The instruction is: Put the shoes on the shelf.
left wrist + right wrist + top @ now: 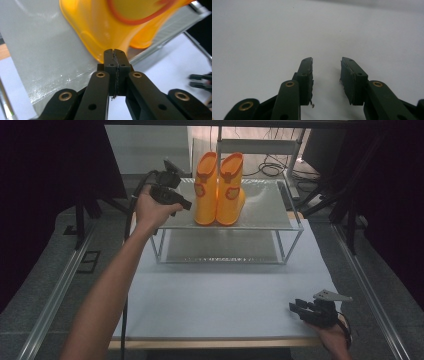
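Two orange rubber boots (219,187) stand upright side by side on the top shelf of a metal rack (270,217). My left gripper (186,205) hovers at the shelf's left side, its jaws shut with nothing between them, pointing at the nearer boot's lower part (100,32). In the left gripper view the tips (114,52) sit just in front of that boot, a small gap apart. My right gripper (296,309) rests low over the white table cover at the front right, jaws open and empty (326,62).
The rack has a lower shelf (220,251) under the boots. A white cover (220,300) spreads over the table in front of the rack. Metal rails (55,295) run along both sides, and cables (270,169) lie behind the rack.
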The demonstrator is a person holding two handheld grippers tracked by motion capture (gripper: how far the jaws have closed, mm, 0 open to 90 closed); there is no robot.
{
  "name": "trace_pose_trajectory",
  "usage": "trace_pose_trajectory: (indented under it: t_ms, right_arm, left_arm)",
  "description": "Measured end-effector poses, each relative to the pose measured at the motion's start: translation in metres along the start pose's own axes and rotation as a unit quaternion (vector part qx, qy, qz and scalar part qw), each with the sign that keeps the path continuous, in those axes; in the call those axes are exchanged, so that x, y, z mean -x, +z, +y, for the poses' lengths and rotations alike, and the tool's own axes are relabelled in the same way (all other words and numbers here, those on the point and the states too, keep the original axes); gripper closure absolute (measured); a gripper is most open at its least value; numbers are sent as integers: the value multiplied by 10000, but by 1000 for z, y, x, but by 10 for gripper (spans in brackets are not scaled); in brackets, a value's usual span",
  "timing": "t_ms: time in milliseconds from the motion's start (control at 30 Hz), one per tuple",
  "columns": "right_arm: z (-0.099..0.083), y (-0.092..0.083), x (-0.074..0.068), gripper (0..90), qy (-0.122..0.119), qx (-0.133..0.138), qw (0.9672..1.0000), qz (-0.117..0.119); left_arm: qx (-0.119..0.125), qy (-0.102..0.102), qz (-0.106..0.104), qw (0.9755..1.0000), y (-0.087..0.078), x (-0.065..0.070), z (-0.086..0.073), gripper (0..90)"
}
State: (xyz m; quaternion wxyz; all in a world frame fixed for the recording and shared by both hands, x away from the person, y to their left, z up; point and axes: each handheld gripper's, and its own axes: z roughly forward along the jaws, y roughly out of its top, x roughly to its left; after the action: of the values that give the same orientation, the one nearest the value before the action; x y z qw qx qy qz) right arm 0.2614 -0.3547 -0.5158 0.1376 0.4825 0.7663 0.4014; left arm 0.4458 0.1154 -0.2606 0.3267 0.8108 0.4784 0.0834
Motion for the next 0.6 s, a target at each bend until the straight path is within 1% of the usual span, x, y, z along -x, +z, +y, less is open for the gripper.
trace_pose_trajectory:
  t_ms: [33, 100, 167, 267, 300, 333, 400, 433, 567, 600]
  right_arm:
    - [0, 0, 0, 623, 8, 3, 10000, -9]
    - [0, -1, 1, 623, 13, 13, 10000, -15]
    - [0, -1, 1, 623, 33, 17, 10000, -13]
    - [0, -2, 2, 624, 33, 33, 10000, -23]
    - [-1, -2, 2, 623, 59, 33, 10000, -24]
    - [-1, -1, 3, 623, 25, 32, 10000, -27]
    - [-1, -1, 2, 623, 23, 29, 10000, -25]
    - [-1, -1, 2, 623, 47, 19, 10000, -16]
    - [-1, 0, 1, 624, 22, 15, 10000, -10]
    - [0, 0, 1, 624, 16, 17, 10000, -10]
  left_arm:
    - [-3, -57, -1, 10000, 5, -1, -1, 897]
    - [-70, -51, 77, 9999, 17, -5, -3, 897]
    - [-99, -142, 58, 9998, 30, -7, -5, 897]
    - [-107, -231, 17, 9997, 45, -8, -8, 897]
    - [-72, -263, 43, 9996, 48, -8, -9, 897]
    - [-53, -283, 31, 9996, 49, -9, -9, 897]
    - [3, -372, -69, 9993, 50, -10, -9, 897]
    - [14, -379, -100, 9992, 50, -10, -9, 898]
    - [50, -344, -88, 9994, 52, -6, -8, 898]
    - [49, -371, -86, 9993, 53, -4, -7, 899]
